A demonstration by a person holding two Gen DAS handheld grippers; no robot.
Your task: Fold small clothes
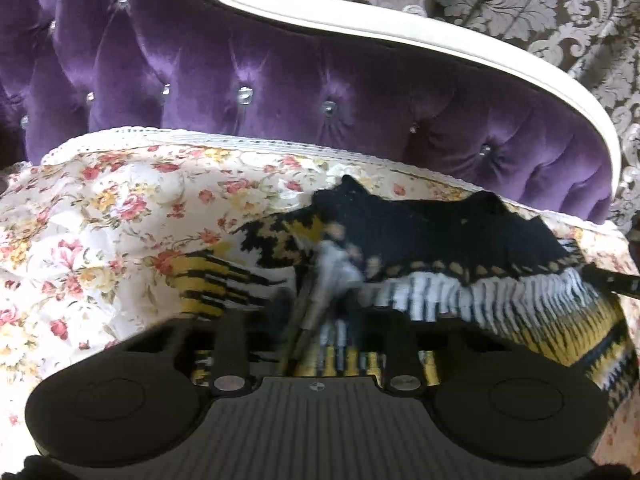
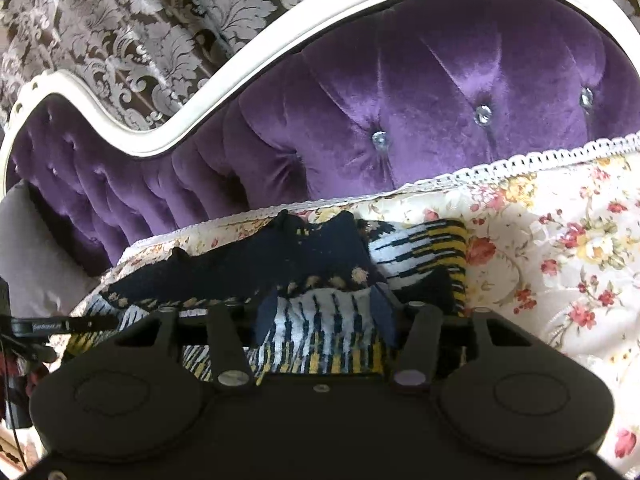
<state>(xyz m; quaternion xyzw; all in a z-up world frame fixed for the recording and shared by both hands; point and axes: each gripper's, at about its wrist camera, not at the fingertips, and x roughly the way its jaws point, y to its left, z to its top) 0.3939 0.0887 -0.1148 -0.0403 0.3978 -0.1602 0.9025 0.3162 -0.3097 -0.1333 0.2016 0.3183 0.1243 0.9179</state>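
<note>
A small knitted garment (image 1: 440, 236), black on top with yellow, white and black pattern bands, lies spread on a floral bedspread (image 1: 100, 208). In the left wrist view my left gripper (image 1: 334, 260) is blurred. Its pale fingers meet at the garment's left part, pinched on a fold where black meets pattern. In the right wrist view the same garment (image 2: 240, 268) lies just ahead. My right gripper (image 2: 324, 308) has its dark blue fingers (image 2: 266, 316) closed against a raised bunch of white-and-black striped knit. The cloth hides both grippers' fingertips.
A purple tufted headboard (image 1: 240, 80) with a curved white frame (image 1: 360, 28) rises right behind the bedspread's lace edge (image 2: 520, 164). Brown damask fabric (image 1: 540, 8) hangs beyond it. Floral bedspread (image 2: 560, 240) stretches away beside the garment. A dark strap (image 2: 40, 326) shows at the right wrist view's left edge.
</note>
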